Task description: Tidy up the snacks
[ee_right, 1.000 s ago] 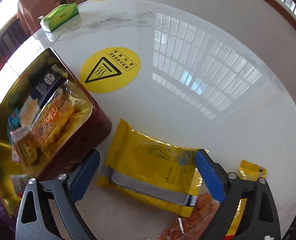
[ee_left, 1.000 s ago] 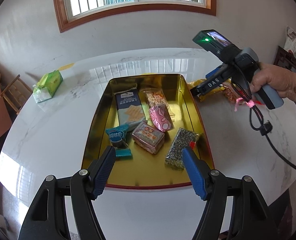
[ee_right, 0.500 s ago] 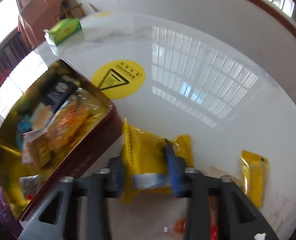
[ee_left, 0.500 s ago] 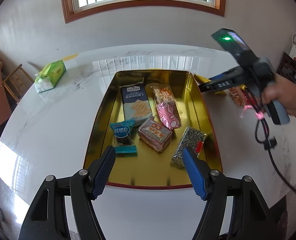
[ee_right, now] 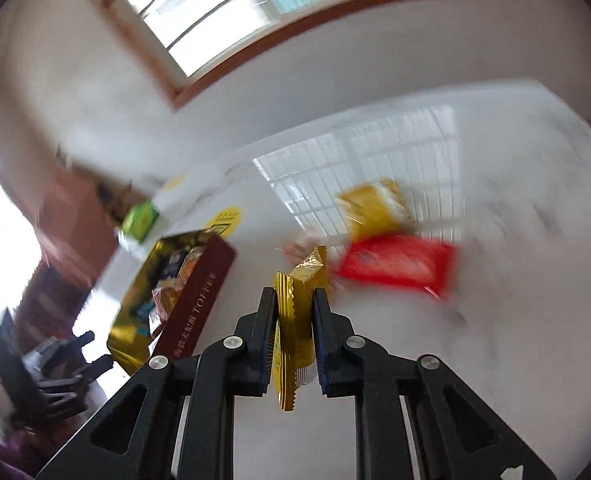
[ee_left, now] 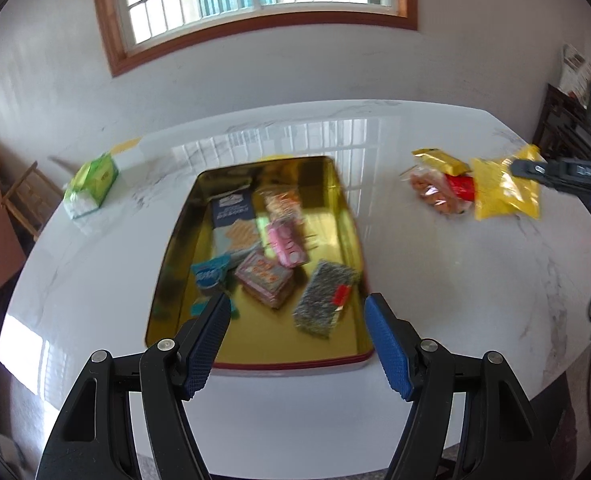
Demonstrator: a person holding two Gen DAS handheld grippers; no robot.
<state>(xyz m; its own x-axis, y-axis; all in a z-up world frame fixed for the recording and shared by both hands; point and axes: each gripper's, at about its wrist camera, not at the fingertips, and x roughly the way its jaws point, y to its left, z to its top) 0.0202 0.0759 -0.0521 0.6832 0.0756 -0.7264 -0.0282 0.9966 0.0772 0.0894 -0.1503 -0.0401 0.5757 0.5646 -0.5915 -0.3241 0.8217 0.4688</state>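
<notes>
We grip yellow pack (ee_right: pixel 295 320) in right gripper (ee_right: pixel 294 336), jaws clenched on it, pack clear of table (ee_left: pixel 435 280). Left gripper (ee_left: pixel 297 340) spread, empty. Carry pack left to tin (ee_left: pixel 345 216), release low. Tin holds six snacks; three packets lie ahead.
</notes>
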